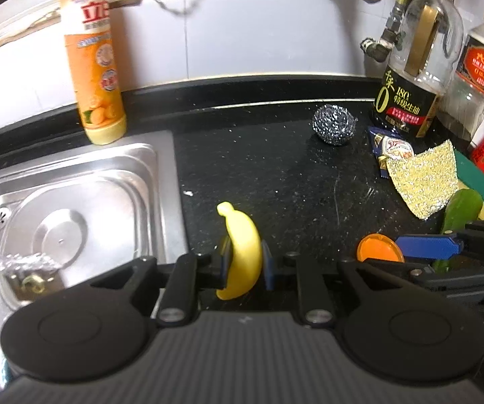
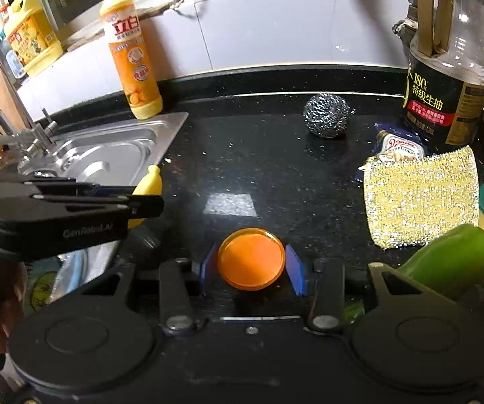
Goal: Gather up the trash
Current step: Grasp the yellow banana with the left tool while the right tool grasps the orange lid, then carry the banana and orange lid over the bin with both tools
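My left gripper point(image 1: 245, 264) is shut on a yellow toy banana point(image 1: 240, 235), which stands upright between the blue pads over the black counter point(image 1: 275, 175), beside the sink. My right gripper point(image 2: 251, 269) is shut on a round orange lid point(image 2: 251, 258), with a blue pad against each side. In the right wrist view the left gripper point(image 2: 134, 203) reaches in from the left with the banana tip point(image 2: 150, 181) showing. A blue snack wrapper point(image 1: 388, 148) point(image 2: 398, 143) lies on the counter by the soy sauce bottle point(image 1: 410, 101).
Steel sink point(image 1: 73, 175) lies to the left with crumpled foil point(image 1: 23, 264) in it. An orange dish soap bottle point(image 1: 94, 67) stands behind it. A steel wool ball point(image 1: 334, 124), a glittery scouring pad point(image 1: 423, 178), a green-yellow sponge point(image 1: 477, 181) and a green pepper point(image 2: 450, 262) crowd the right side.
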Motion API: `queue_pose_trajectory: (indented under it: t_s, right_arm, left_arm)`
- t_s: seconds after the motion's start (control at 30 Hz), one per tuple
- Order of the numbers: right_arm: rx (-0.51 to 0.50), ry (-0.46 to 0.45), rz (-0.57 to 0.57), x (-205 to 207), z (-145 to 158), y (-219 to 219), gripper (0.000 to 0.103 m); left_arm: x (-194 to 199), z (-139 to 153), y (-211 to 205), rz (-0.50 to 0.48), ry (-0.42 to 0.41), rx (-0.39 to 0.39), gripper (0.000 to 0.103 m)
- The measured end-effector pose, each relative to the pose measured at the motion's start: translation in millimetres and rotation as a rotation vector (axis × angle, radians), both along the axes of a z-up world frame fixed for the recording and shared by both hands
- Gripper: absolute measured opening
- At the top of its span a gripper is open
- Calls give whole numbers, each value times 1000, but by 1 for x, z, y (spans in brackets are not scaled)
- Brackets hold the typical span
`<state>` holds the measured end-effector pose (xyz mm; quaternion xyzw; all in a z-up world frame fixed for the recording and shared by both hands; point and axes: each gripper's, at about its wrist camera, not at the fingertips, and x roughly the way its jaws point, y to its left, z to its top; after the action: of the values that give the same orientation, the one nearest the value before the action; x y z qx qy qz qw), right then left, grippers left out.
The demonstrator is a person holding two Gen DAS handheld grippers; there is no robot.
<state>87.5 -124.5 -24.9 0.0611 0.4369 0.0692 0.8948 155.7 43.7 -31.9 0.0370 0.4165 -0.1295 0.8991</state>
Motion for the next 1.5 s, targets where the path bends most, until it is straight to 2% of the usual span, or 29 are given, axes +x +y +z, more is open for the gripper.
queue_pose_trajectory:
  t_s: [0.4, 0.77, 1.03, 1.23, 1.5]
  right_arm:
    - [29, -39, 66, -18, 25, 37, 44]
    - [78, -67, 189, -33, 48, 98, 44]
    - [101, -35, 292, -40, 55, 161, 44]
    - [102, 46, 322, -40, 42, 197, 44]
    - [66, 122, 336, -35, 22, 230, 44]
  left_arm:
    - [-44, 23, 31, 39, -40, -18, 19]
    - [-97, 39, 97, 142, -78, -19, 19]
    - [-131, 28, 148, 207, -53, -3, 19]
    - [-150, 9, 178, 226, -5, -1, 19]
    - [-155, -19, 195, 217, 55, -24, 19]
